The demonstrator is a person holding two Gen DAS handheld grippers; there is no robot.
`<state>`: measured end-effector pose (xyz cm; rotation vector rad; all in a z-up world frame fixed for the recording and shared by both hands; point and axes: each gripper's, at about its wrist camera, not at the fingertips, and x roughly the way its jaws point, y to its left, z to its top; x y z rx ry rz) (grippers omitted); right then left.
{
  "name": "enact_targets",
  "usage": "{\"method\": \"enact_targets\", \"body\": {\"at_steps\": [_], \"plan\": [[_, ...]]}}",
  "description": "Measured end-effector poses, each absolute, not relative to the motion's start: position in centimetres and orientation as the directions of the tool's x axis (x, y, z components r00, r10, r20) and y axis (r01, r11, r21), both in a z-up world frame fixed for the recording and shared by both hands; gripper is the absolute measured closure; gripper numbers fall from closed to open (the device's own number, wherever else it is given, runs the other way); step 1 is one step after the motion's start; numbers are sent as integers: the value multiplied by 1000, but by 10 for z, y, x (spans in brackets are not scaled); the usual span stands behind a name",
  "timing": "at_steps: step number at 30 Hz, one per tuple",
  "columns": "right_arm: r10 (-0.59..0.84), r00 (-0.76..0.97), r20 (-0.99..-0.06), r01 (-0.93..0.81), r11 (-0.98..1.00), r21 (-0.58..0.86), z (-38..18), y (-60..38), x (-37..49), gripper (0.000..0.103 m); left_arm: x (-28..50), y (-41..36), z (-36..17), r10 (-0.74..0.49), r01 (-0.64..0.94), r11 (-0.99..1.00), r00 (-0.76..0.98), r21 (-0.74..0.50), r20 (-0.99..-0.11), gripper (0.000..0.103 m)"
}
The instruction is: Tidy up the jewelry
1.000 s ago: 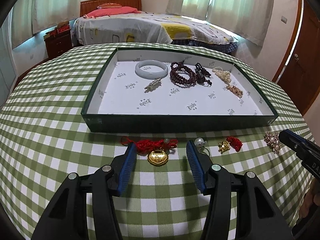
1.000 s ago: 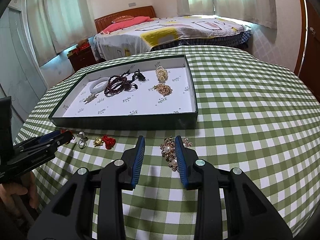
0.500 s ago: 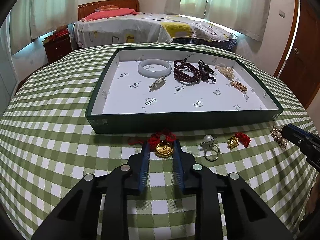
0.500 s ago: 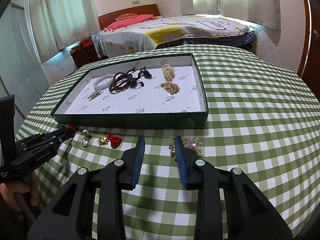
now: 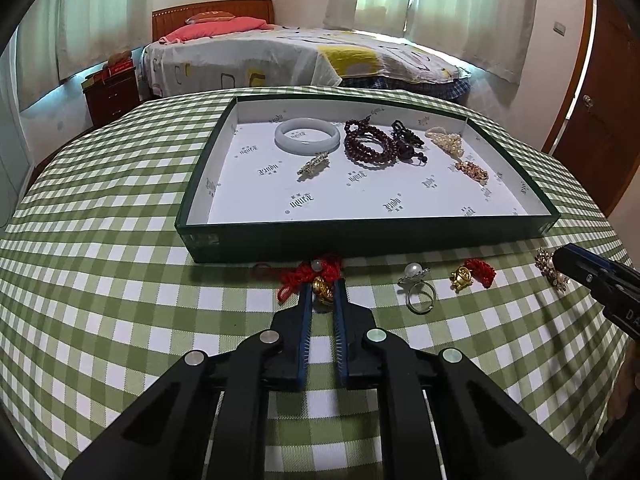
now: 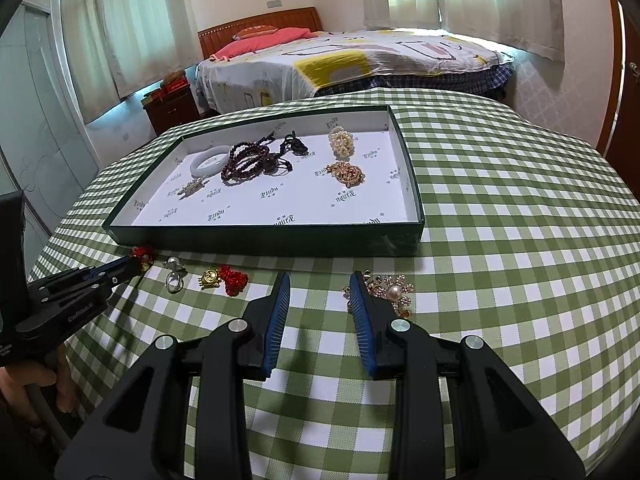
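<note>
Left tongs pinch gold pendant beside tray; right tongs gape near brooch.

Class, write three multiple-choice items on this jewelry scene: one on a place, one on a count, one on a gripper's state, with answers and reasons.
1. Where does the pearl ring lie?
A. in the tray
B. on the checked cloth in front of the tray
C. on the bed

2. How many jewelry pieces lie in the tray?
A. two
B. nine
C. five

3. The left gripper is
A. shut on the gold pendant
B. wide open
C. out of view

Answers: 1 B, it sits outside the near wall. 2 C, bangle, clip, beads, pearls, gold chain. 3 A, its fingers pinch the pendant.
</note>
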<state>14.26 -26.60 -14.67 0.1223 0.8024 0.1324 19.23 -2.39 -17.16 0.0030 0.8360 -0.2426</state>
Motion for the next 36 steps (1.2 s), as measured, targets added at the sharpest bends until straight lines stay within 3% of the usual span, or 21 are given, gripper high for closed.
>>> {"method": "enact_targets", "body": {"at_steps": [14, 18, 20, 30, 36], "plan": [[168, 682, -712, -76, 984, 159, -149, -264, 143, 72, 191, -16, -173, -232, 204, 970, 614, -132, -754, 90], [168, 681, -713, -76, 984, 159, -149, -263, 143, 72, 195, -17, -172, -236, 198, 970, 615, -142, -753, 72], [168, 679, -715, -75, 984, 160, -150, -263, 143, 72, 197, -18, -171, -234, 192, 971, 616, -145, -752, 68], [176, 671, -720, -79, 983, 167, -154, -262, 146, 72, 209, -19, -169, -230, 170, 973, 623, -158, -748, 54], [175, 670, -722, -76, 983, 167, -155, -261, 147, 72, 216, -21, -171, -234, 164, 972, 618, -168, -751, 57]]}}
